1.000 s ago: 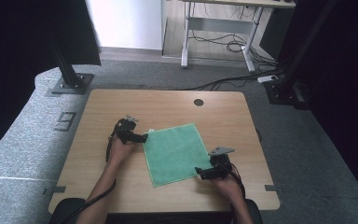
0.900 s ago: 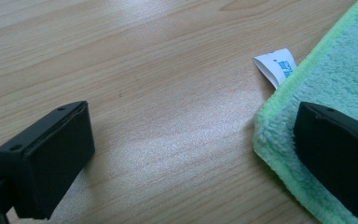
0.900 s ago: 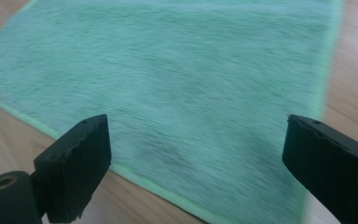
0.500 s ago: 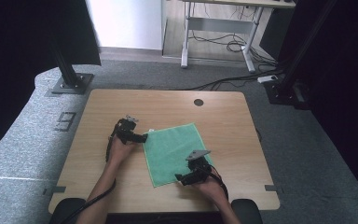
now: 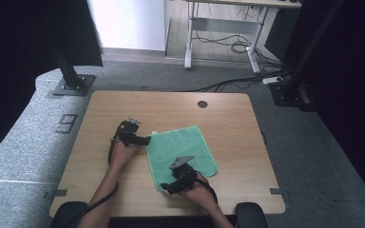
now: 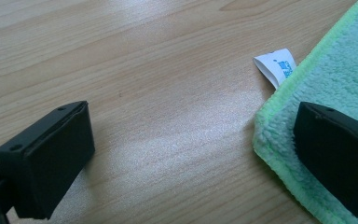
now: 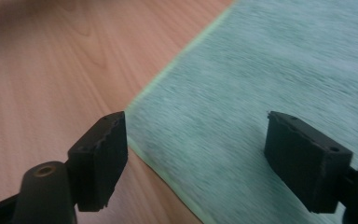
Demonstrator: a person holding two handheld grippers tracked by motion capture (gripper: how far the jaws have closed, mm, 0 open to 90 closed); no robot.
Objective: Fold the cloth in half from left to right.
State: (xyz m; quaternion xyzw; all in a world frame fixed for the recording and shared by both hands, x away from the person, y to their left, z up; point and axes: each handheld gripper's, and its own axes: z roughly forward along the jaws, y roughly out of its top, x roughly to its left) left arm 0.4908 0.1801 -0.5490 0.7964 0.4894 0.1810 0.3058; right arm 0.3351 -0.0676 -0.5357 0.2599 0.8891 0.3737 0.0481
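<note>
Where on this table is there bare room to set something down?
Bare wood lies along the table's far edge around the grommet hole, and right of the green cloth. Crowded: the near-left, with both forearms, left gripper and right gripper.

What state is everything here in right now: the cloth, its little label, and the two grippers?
Green cloth: spread flat on the table, unfolded.
White label: sticking out at the cloth's corner.
Left gripper: open, astride that corner.
Right gripper: open over the near edge, jaws just been closing, nothing gripped.
</note>
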